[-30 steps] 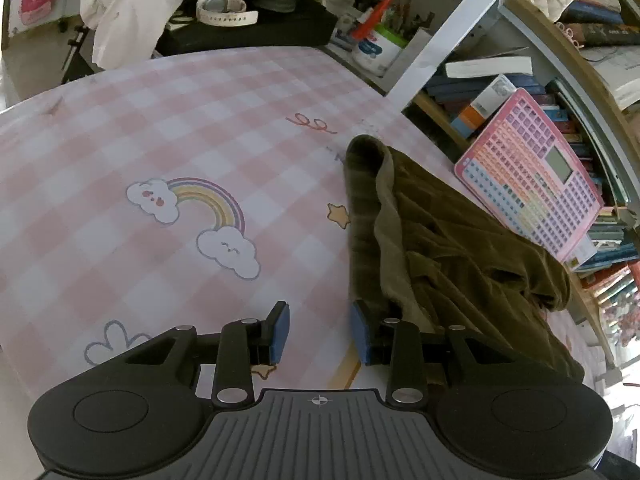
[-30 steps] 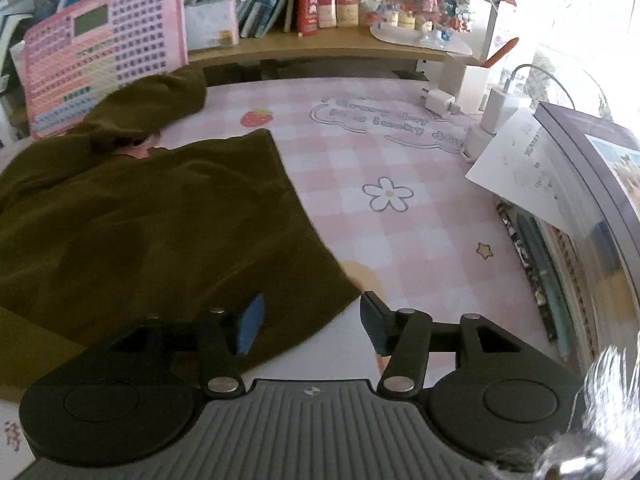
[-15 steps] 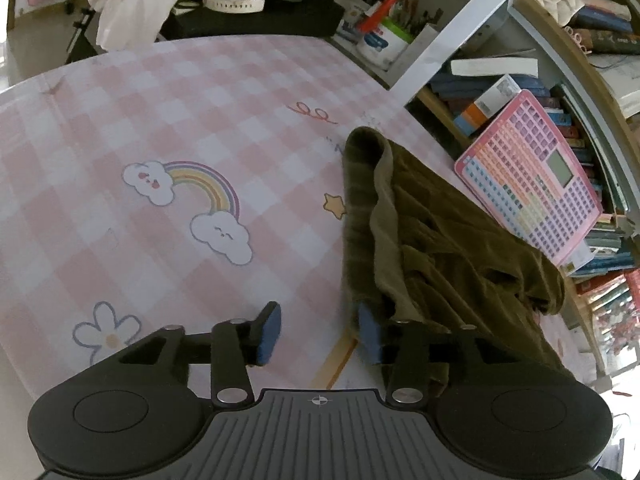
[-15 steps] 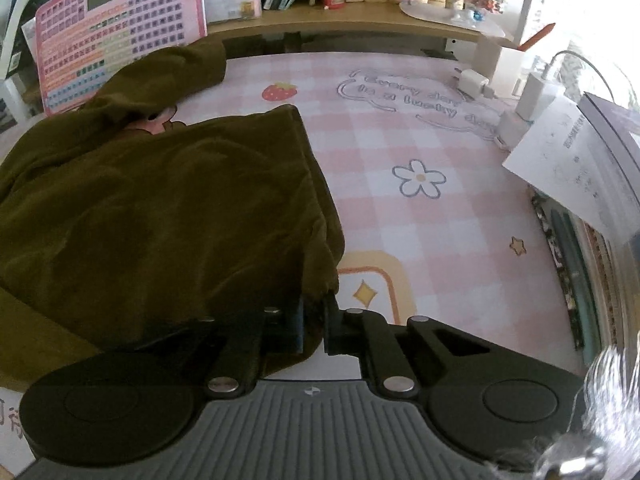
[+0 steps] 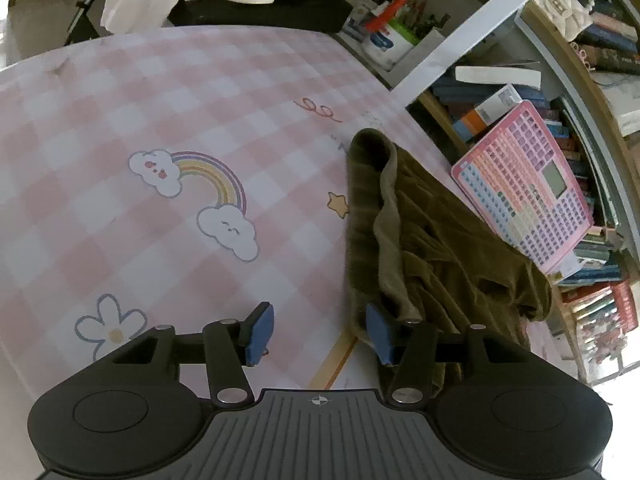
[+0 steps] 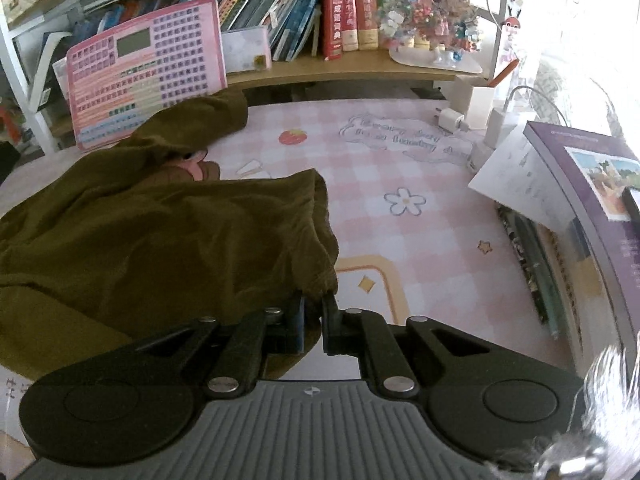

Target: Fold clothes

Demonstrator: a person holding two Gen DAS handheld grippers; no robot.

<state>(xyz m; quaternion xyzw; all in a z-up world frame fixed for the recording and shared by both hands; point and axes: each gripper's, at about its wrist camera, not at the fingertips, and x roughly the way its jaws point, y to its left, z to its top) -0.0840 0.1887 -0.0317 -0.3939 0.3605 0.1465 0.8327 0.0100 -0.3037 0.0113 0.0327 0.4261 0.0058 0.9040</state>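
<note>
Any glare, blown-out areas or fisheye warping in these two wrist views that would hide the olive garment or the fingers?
Left wrist view: strong barrel distortion bends the shelf post; bright blow-out at the lower right corner only; olive garment and the opening left gripper evenly lit and sharp. Right wrist view: window glare washes out the upper right; garment and right gripper, pinching its corner, stay clear.

— Where does the garment (image 6: pixel 160 248) lie for you?
— On the table (image 6: pixel 420 240), left of your right gripper (image 6: pixel 312 320), whose fingers pinch its near corner. Behind it a keyboard (image 6: pixel 148 80) leans on the shelf (image 6: pixel 340 70).
— And your left gripper (image 5: pixel 320 332)?
— Its jaws are opening with only table between them; the right finger is at the garment's edge (image 5: pixel 420 240).
</note>
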